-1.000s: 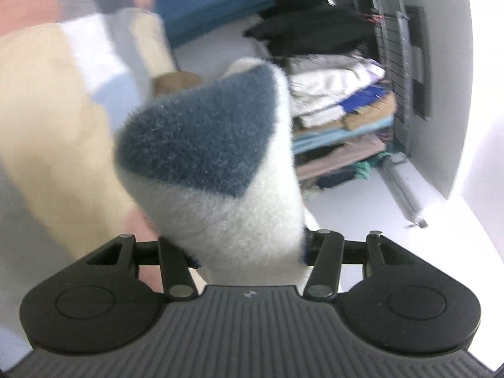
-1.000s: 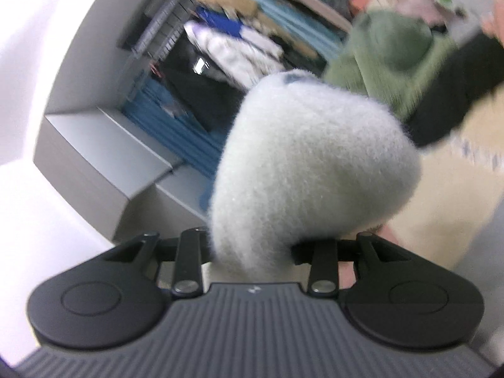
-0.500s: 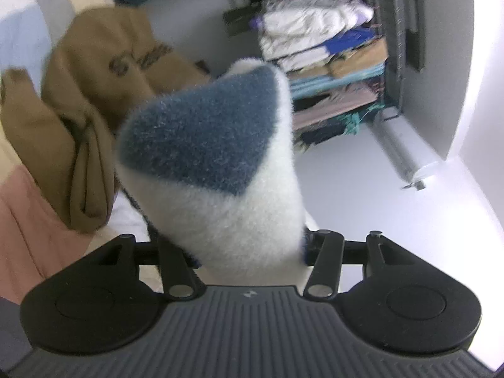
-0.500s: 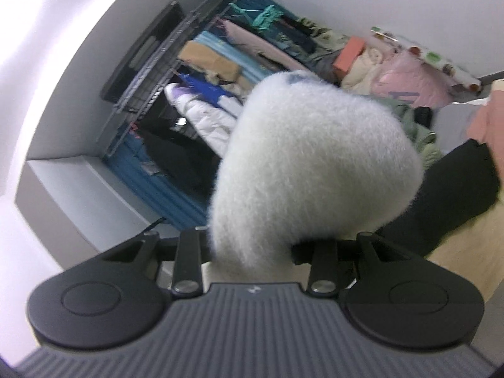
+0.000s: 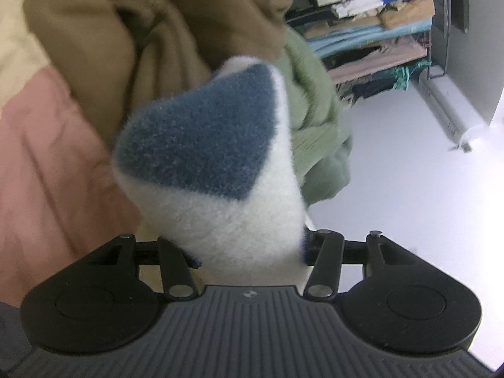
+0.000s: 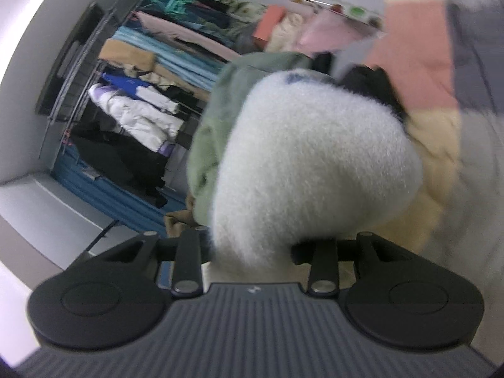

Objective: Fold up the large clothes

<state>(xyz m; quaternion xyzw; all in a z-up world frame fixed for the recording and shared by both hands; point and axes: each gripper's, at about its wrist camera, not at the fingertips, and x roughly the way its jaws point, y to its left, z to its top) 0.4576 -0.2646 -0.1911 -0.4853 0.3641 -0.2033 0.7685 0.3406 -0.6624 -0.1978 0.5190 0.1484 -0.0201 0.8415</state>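
A fluffy white fleece garment with a blue patch point(image 5: 220, 163) bulges up between the jaws of my left gripper point(image 5: 249, 245), which is shut on it. In the right wrist view another white fluffy fold of fleece point(image 6: 315, 163) fills the jaws of my right gripper point(image 6: 252, 249), also shut on it. The fabric hides both pairs of fingertips. Whether both folds belong to one garment cannot be seen.
A brown garment point(image 5: 126, 31) and a green garment point(image 5: 315, 119) lie heaped on a pink and cream cover point(image 5: 47, 157). A wire rack of folded clothes point(image 5: 378, 25) stands beyond on the pale floor point(image 5: 409, 189). The right view shows the rack point(image 6: 141, 78), green garment point(image 6: 214, 132) and a black garment point(image 6: 371, 85).
Both grippers have sunk and swung with the fleece still clamped. The brown and green heap has come much closer in the left view; the green garment now looms behind the right fold.
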